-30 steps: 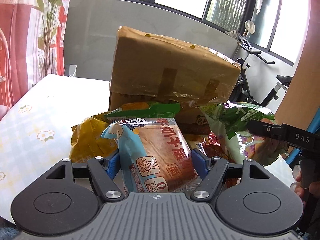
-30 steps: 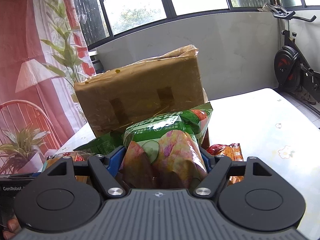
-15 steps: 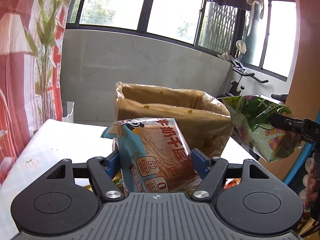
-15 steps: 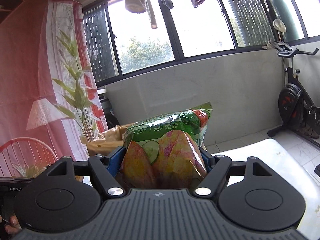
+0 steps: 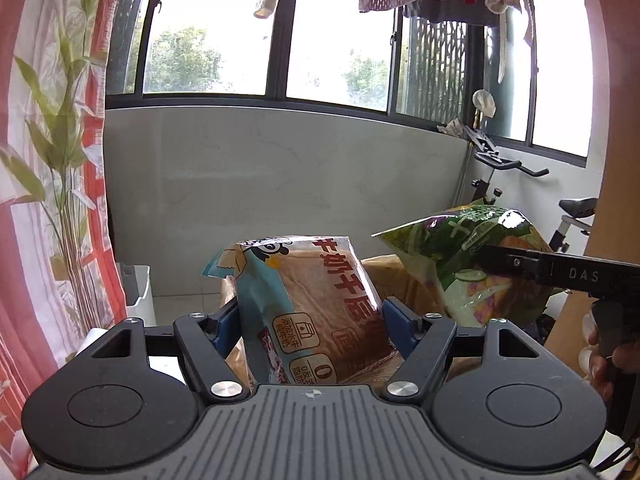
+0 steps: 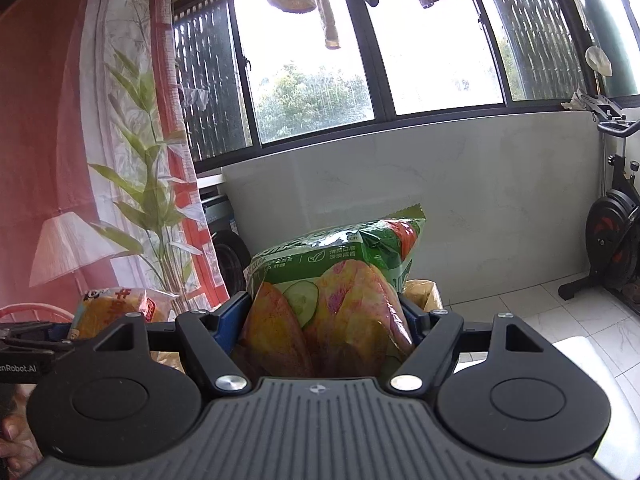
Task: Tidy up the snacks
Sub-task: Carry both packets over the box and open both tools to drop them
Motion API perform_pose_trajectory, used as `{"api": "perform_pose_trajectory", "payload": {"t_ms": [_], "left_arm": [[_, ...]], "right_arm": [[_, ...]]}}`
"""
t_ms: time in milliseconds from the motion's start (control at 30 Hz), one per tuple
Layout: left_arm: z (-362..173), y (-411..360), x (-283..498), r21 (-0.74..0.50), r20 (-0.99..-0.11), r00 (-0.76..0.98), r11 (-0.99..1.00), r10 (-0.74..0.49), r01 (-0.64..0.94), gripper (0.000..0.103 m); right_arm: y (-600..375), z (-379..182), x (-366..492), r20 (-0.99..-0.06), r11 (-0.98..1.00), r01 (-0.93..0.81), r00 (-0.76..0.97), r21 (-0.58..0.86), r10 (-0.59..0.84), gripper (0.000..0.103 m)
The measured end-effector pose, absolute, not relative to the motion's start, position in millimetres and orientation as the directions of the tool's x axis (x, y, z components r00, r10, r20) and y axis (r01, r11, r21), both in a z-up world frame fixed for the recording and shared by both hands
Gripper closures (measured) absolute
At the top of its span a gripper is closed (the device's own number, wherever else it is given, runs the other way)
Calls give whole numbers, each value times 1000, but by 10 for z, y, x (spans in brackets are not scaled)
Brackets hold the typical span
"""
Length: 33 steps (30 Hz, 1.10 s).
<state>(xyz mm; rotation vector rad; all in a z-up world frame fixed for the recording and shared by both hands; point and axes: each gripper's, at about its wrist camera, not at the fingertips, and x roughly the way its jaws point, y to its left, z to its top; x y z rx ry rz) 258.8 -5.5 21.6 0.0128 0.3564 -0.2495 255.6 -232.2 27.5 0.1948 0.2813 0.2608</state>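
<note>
Bread bag (image 5: 310, 312) clamped between left fingers (image 5: 394, 322); chip bag (image 6: 332, 300) seemingly between right fingers (image 6: 228, 320).

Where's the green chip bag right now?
The green chip bag is clamped in the right gripper, lifted above the cardboard box, right of the bread bag.

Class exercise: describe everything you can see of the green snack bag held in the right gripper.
The green snack bag is a glossy, crinkled foil-like pouch: green top with white print and a serrated upper seal, below it pictures of cucumber slices and orange-pink chips. It looks puffed and sealed. It stands roughly upright, lifted above the brown cardboard box, clamped at its lower half between the blue pads of the right gripper. Nothing else visibly touches it.
</note>
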Motion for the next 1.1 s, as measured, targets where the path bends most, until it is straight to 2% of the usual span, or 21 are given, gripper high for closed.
{"api": "perform_pose_trajectory", "payload": {"t_ms": [333, 433, 467, 533, 800, 967, 1100], "left_arm": [[115, -269, 3489, 0, -475, 861, 979, -181, 206, 27], [57, -257, 3633, -2, -494, 854, 982, -166, 190, 24], [37, -254, 3638, 0, -495, 853, 982, -164, 189, 20], [-9, -217, 3586, -8, -489, 855, 982, -171, 191, 19], [4, 83, 3199, -68, -459, 868, 982, -187, 176, 20], [98, 383, 2858, -138, -423, 883, 978, -202, 158, 20], [60, 550, 2569, -171, -426, 877, 972, -221, 162, 20]], "right_arm": [[-2172, -72, 3199, -397, 960, -180, 882, 216, 254, 26], [-2254, -178, 3234, -418, 947, -157, 868, 279, 267, 23], [-2296, -206, 3240, -427, 941, -149, 861, 305, 275, 23], [-2366, -232, 3210, -439, 934, -132, 855, 333, 277, 19], [-2559, -150, 2664, -326, 915, -187, 893, 359, 310, 18], [-2525, -170, 2263, -244, 928, -240, 918, 285, 313, 18], [-2448, -304, 1979, -226, 947, -242, 931, 211, 288, 18]]}}
